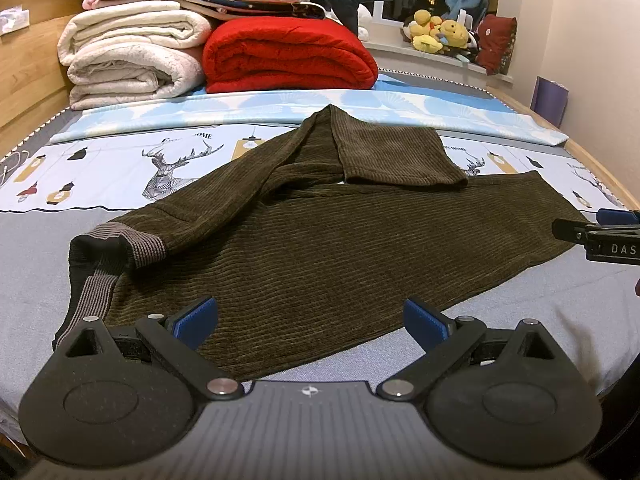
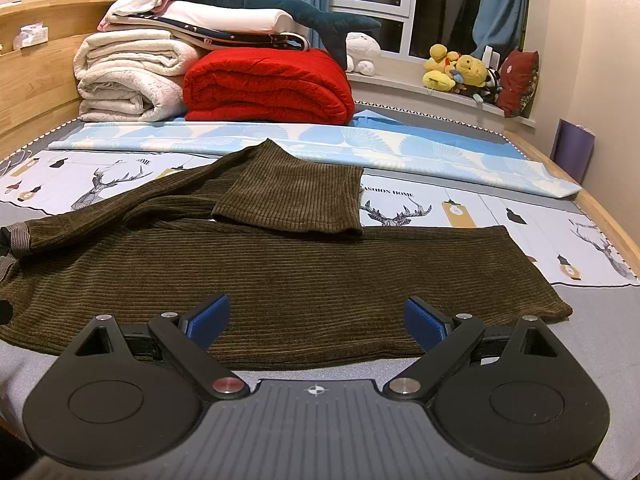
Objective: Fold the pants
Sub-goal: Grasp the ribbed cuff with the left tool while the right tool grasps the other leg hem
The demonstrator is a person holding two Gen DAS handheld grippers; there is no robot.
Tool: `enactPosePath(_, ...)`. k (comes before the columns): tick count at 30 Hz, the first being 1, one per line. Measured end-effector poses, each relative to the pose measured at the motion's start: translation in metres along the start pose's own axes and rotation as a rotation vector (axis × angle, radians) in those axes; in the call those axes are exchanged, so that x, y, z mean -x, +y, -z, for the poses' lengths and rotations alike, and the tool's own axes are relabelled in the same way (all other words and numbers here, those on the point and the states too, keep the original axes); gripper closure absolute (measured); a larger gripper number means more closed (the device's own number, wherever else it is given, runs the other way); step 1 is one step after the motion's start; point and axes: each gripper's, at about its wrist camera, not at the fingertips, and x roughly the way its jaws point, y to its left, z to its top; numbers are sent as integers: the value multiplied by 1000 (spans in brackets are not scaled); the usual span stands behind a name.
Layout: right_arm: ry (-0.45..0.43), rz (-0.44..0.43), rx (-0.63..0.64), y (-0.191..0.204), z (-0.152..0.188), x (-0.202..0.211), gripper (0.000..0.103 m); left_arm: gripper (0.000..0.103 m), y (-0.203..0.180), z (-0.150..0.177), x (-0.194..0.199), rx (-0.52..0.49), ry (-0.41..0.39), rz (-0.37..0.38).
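Both grippers sit low at 6 o'clock in their own views, jaws spread wide and holding nothing; the left gripper [image 1: 310, 320] hovers over the near edge of the pants [image 1: 320, 248], and the right gripper [image 2: 316, 320] does the same further toward the hems. Brown corduroy pants lie across the bed [image 2: 600, 312] with the waistband [image 1: 116, 248] at 9 o'clock in the left view; one leg runs flat toward 3 o'clock, while the other leg [image 2: 292, 196] is doubled back on itself at 12 o'clock, its hem lying over the flat leg. Folding has hardly begun, by the look of it; the likely step is to free that far leg and lay it over the near one. To do it well, each gripper should probably pinch only the top layer near the hem and near the crotch, lift together, and draw the cloth taut before lowering; seams should line up, since thick corduroy bunches easily. Stacked blankets [image 1: 288, 56] at 12 o'clock lie well apart.
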Motion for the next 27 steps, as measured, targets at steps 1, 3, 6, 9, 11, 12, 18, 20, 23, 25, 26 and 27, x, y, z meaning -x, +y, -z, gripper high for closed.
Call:
enactPosePath(1,0,-1,0,0,0,0,9,3,0,0,0,1,0,0)
enactPosePath(3,-1,0,3,0,0,0,9,3,0,0,0,0,0,0)
enactPosePath(6,-1,1,3,0,0,0,9,3,0,0,0,1,1,0)
enactPosePath(9,-3,8,0,-1,-1,0,9,3,1,-1,0,2,1,-3)
enactPosePath(11,-15,25,-24,-7,-4,1,10,6,10,-5,1,28,13,13)
enactPosePath(12,-30,32,-53,-15,-7,2,12,15,16,-10,0,35,24,34)
enactPosePath(18,-81,113,-289,-106,-28,-9,40,68,73,-55,-11,-160,9,55)
enactPosePath(20,-60,172,-385,-147,-29,-25,42,68,103,-66,-23,-164,33,34)
enactPosePath(23,23,249,-560,-208,-16,-54,40,68,155,-64,-55,8,124,-45)
enactPosePath(25,95,272,-655,-240,-1,-75,40,66,183,-58,-81,177,240,-63)
enactPosePath(26,134,272,-701,-253,7,-84,40,64,190,-57,-90,207,277,-73)
enactPosePath(27,168,274,-749,-263,14,-92,40,59,196,-54,-101,228,328,-95)
